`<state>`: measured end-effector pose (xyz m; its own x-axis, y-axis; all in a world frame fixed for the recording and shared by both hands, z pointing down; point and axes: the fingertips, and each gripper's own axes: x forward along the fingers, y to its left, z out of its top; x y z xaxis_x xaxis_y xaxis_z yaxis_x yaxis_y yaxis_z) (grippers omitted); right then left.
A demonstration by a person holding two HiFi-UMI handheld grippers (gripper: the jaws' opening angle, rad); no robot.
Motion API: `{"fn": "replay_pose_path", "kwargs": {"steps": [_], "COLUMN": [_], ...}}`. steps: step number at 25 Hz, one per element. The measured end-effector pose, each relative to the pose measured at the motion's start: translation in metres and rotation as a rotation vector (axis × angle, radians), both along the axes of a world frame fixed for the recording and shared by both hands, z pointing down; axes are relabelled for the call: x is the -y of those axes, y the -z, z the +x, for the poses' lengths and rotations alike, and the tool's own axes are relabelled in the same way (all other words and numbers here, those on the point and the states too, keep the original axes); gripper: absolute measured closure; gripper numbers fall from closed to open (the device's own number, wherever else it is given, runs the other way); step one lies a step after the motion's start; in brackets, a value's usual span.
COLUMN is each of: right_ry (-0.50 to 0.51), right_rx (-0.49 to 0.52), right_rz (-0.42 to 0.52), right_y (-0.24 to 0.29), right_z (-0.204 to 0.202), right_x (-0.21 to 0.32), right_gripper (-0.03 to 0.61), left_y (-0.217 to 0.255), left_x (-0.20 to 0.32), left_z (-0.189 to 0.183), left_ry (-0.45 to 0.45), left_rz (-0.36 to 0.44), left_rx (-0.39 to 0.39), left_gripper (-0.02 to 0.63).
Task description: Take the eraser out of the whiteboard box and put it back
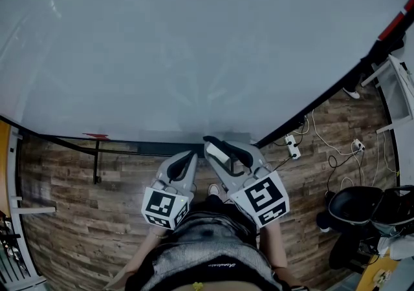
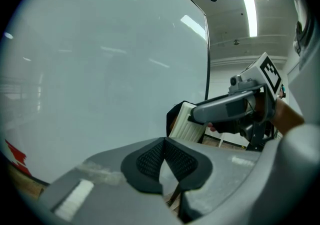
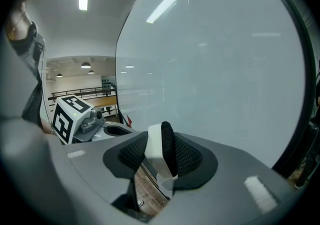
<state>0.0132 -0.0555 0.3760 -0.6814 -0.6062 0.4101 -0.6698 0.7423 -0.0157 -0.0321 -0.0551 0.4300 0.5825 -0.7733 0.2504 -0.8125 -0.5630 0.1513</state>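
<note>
Two grippers sit side by side in the head view, close to the lower edge of a large whiteboard [image 1: 194, 37]. The left gripper [image 1: 189, 156] points at the board with nothing in it. The right gripper [image 1: 228, 154] has the eraser [image 1: 220, 152] between its jaws, a white bar with a black side. A dark strip runs along the foot of the board just past the tips. It is probably the whiteboard box [image 1: 142, 149], though the steep angle leaves that unsure. The eraser is held out of it, just above its right end. A small red mark [image 1: 97, 135] sits on the board's bottom edge, and a power strip [image 1: 292, 146] and a black chair [image 1: 352, 209] are on the wooden floor [image 1: 65, 205].

In the left gripper view, the two black mesh pads [image 2: 150, 158] meet at their tips and form a closed V with nothing between them. Past them, the right gripper holds the eraser close to the whiteboard, its ribbed white face turned this way.

In the right gripper view, the mesh pads press on the eraser from both sides. It stands on edge, with the white body on the left and the black felt on the right. The left gripper's marker cube shows at lower left.
</note>
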Motion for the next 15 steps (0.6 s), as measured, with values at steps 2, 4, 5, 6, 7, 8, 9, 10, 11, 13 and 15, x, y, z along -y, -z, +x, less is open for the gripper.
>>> {"fn": "replay_pose_path", "kwargs": {"steps": [2,4,5,6,7,8,9,10,11,13,15], "right_ry": [0.002,0.003,0.003,0.003,0.003,0.003,0.003,0.003,0.003,0.004,0.006], "right_rx": [0.0,0.002,0.002,0.0,-0.001,-0.004,-0.006,-0.007,-0.008,-0.01,-0.018], "right_rz": [0.0,0.0,0.0,-0.001,-0.001,-0.001,-0.001,-0.001,-0.001,-0.003,-0.004], "right_y": [0.0,0.0002,0.0001,-0.0002,-0.0005,-0.0009,-0.0014,-0.0021,-0.0032,-0.0057,-0.0081], "right_z": [-0.0007,-0.0013,-0.0014,-0.0013,-0.0011,-0.0008,-0.0004,-0.0002,-0.0001,-0.0005,-0.0012], "right_x": [-0.0007,-0.0018,-0.0021,-0.0023,-0.0023,-0.0023,-0.0022,-0.0019,-0.0015,-0.0008,-0.0004], "right_gripper": [0.414,0.414,0.414,0.414,0.414,0.414,0.414,0.414,0.414,0.414,0.414], "left_y": [-0.0005,-0.0001,0.0004,0.0009,0.0013,0.0016,0.0015,0.0011,0.0005,-0.0001,-0.0015], "left_x": [-0.0006,-0.0016,-0.0022,-0.0026,-0.003,-0.0033,-0.0036,-0.0038,-0.004,-0.0044,-0.0054], "left_z": [-0.0003,-0.0004,0.0,0.0006,0.0013,0.0022,0.0028,0.0032,0.0032,0.0022,-0.0001], "left_ry": [0.0,0.0,-0.001,-0.003,-0.005,-0.007,-0.009,-0.01,-0.009,-0.008,-0.007], "left_rz": [-0.002,-0.002,-0.001,0.0,0.001,0.001,0.0,-0.002,-0.003,-0.001,0.0], "left_rx": [0.002,0.003,0.003,0.002,0.002,0.002,0.002,0.002,0.003,0.005,0.012], "left_gripper": [0.612,0.612,0.612,0.612,0.612,0.612,0.612,0.612,0.612,0.612,0.612]}}
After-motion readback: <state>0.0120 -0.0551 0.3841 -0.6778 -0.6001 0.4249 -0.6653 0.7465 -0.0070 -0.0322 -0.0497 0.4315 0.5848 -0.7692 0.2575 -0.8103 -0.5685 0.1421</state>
